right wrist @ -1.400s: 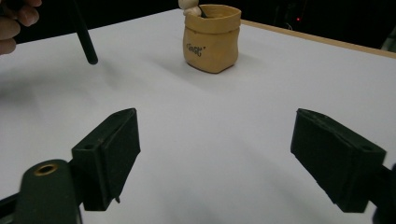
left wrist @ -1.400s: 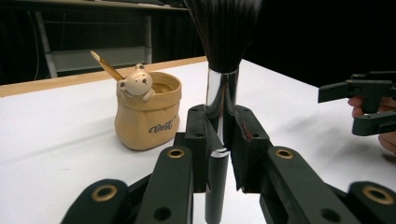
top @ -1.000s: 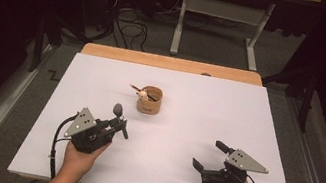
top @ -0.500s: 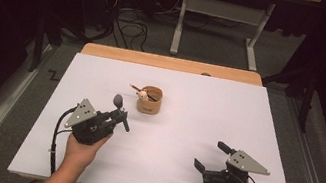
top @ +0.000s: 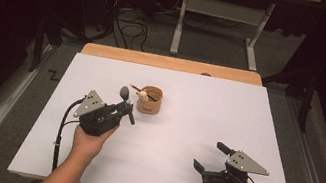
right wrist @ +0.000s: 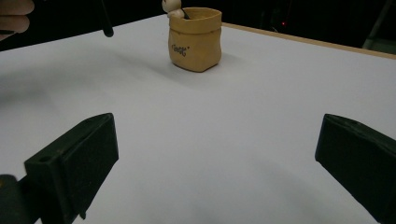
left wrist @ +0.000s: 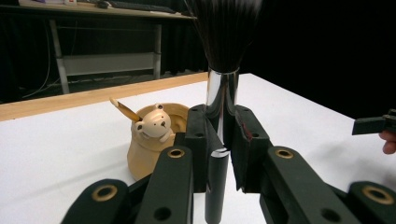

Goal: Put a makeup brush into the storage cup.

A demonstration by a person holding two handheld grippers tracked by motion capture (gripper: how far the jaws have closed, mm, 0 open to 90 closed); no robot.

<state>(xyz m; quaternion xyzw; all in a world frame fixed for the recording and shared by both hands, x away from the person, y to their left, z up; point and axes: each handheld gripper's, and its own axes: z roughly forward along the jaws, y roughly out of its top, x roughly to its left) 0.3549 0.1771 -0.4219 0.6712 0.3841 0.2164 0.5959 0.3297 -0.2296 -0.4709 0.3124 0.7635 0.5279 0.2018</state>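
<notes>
While clenching the left gripper (top: 126,110) on the slim make-up brush with black bristles, shiny metal collar and black handle (left wrist: 222,100), holding it upright above the white tabletop (top: 198,108), just beside the small tan sack-shaped ceramic pot (top: 150,102) and not yet inside it. Pressing both pads at the place where the collar is meeting the handle, with the bristles standing up and the end of the handle hanging down between the jaws.

Probably handling something very light and stiff in the handle, but smooth and round, so likely slipping or turning between the pads if squeezing too weakly. Better taking it on the handle or the collar, as now, and never on the soft bristles, which are bending and giving no hold.

Judging the pot as hard, breakable and easy to tip; already carrying a little bear figure (left wrist: 154,123) and a thin stick on the rim, so leaving little room for lowering the handle in.

Keeping the right gripper (top: 210,156) released, jaws wide apart and grasping nothing, low at the near right of the tabletop, well apart from the pot.
</notes>
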